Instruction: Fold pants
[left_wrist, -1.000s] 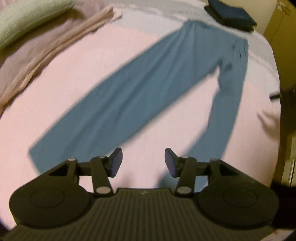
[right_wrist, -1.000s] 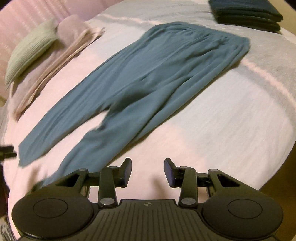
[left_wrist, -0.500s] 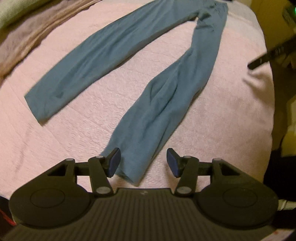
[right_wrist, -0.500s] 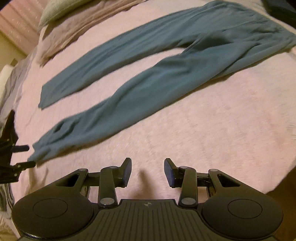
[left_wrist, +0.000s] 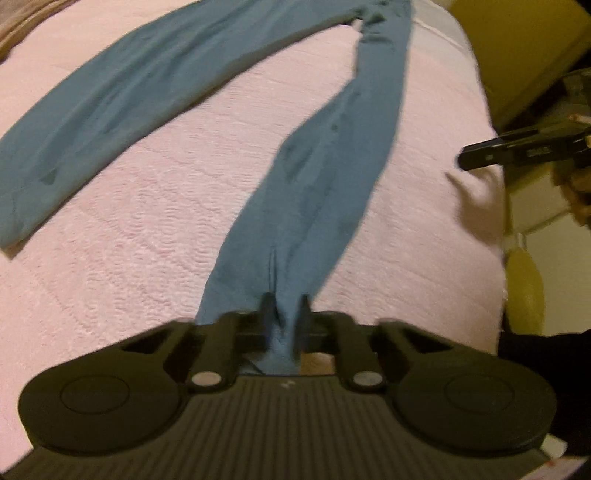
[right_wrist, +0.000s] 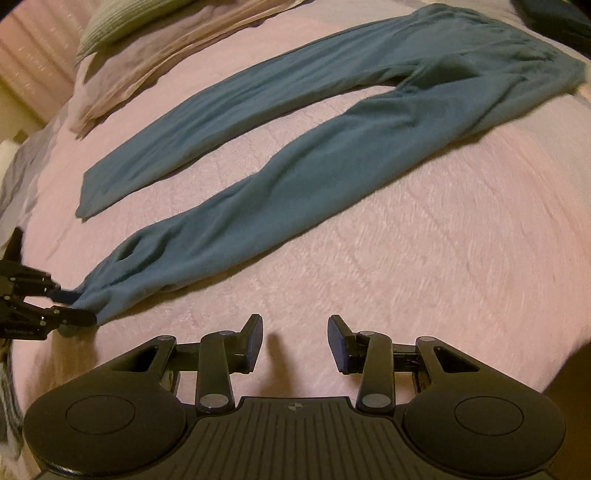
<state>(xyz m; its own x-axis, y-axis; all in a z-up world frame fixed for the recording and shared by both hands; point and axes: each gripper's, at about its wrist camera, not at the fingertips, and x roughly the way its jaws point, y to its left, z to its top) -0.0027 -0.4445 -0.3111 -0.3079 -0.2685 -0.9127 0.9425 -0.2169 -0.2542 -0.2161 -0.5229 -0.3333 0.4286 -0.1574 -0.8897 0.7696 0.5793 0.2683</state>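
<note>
Pink bedspread, blue pants atop

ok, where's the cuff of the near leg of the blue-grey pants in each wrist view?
Left wrist: cuff of the near leg at bottom centre, pinched in the left gripper.
Right wrist: same cuff at lower left edge, the left gripper clamped on it from the left; right gripper open over the pink quilted bedspread.
Shared landmark: the far leg's free cuff.
</note>
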